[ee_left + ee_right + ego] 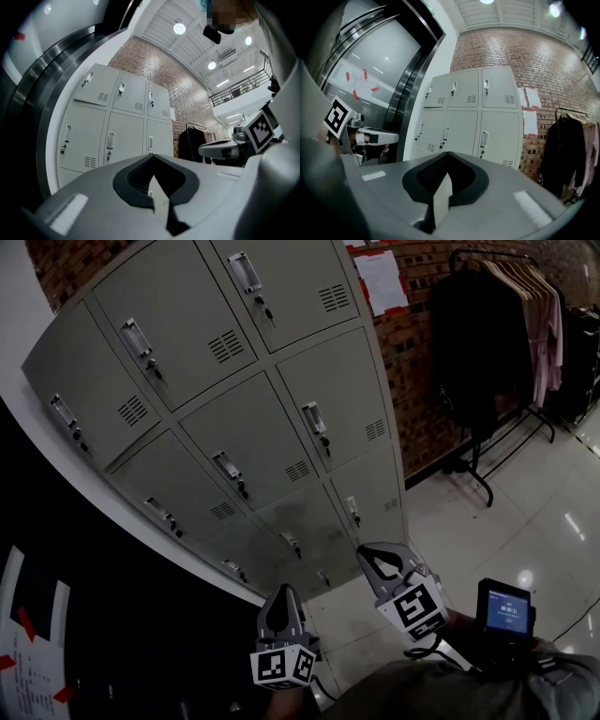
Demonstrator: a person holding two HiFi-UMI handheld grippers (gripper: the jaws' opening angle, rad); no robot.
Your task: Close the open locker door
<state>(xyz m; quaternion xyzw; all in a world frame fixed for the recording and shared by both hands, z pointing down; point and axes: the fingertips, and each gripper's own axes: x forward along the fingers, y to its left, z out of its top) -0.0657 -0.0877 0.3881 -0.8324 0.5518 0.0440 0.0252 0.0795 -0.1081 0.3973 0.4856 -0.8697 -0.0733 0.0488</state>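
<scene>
A grey locker bank (234, 399) of several doors stands against the brick wall. Every door I can see lies flush with its frame; none stands open. The same lockers (126, 126) fill the middle of the left gripper view and the lockers (473, 122) sit centred in the right gripper view. My left gripper (284, 592) is low in the head view, shut and holding nothing, well short of the lockers. My right gripper (367, 551) is beside it, a little nearer the bottom row, also shut and holding nothing. Both jaw pairs meet with nothing between them, left gripper (152, 161) and right gripper (446, 159).
A clothes rack (497, 343) with dark garments stands right of the lockers on the glossy floor (525, 521). Papers (382, 282) hang on the brick wall (422, 362). A dark metal-framed panel (112, 615) runs along the left. A small screen device (506, 610) sits by the right arm.
</scene>
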